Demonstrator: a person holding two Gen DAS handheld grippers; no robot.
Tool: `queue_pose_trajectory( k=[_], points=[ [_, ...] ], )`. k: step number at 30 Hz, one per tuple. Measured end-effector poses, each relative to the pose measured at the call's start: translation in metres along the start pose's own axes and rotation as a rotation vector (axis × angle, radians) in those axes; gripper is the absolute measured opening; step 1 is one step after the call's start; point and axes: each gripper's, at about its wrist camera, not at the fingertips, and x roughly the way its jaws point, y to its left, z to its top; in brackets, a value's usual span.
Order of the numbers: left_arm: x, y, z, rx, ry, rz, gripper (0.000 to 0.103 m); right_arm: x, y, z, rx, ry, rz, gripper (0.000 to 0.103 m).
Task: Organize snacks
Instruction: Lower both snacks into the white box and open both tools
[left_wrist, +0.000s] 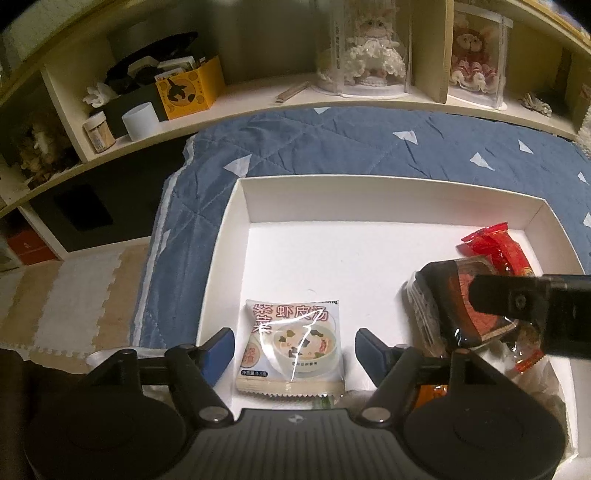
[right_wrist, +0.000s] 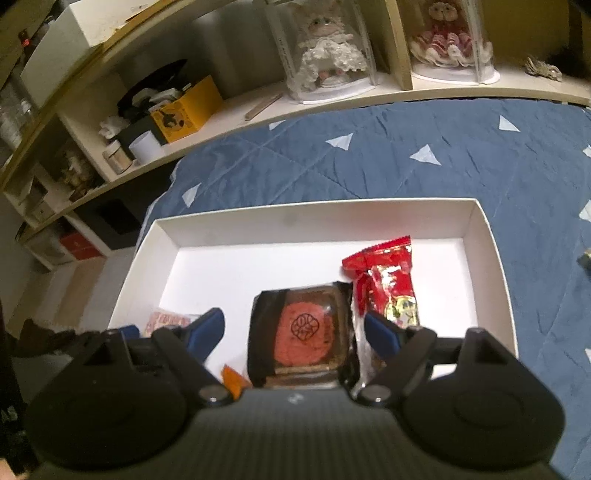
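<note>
Right wrist view showed three packets already inside the shallow white cardboard box (right_wrist: 491, 258); both tongs spread, apparently empty; more possibly remained.

The right gripper (left_wrist: 524, 306) covers part of the dark snack (left_wrist: 443, 295) and hides most of the red packet (left_wrist: 495, 247). In the right view, the soup packet (right_wrist: 168, 319) shows only a corner behind a finger (right_wrist: 207, 328). An orange wrapper (right_wrist: 232, 380) peeks out, mostly hidden. Small print is too tiny to read.
</note>
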Motion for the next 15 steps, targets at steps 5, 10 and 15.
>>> queue_pose_trajectory(
  k=[5, 10, 15],
  points=[
    [-0.01, 0.0, -0.001, -0.013, -0.002, -0.008, 0.074, -0.006, -0.006, -0.005, -0.02, 0.001, -0.006, 0.087],
    [-0.019, 0.001, -0.002, -0.021, -0.008, -0.02, 0.075, -0.011, -0.01, -0.008, -0.052, 0.051, -0.004, 0.057],
    [-0.021, 0.0, -0.003, -0.026, -0.01, -0.031, 0.076, 0.007, -0.007, -0.012, -0.087, 0.135, -0.036, 0.04]
  ],
)
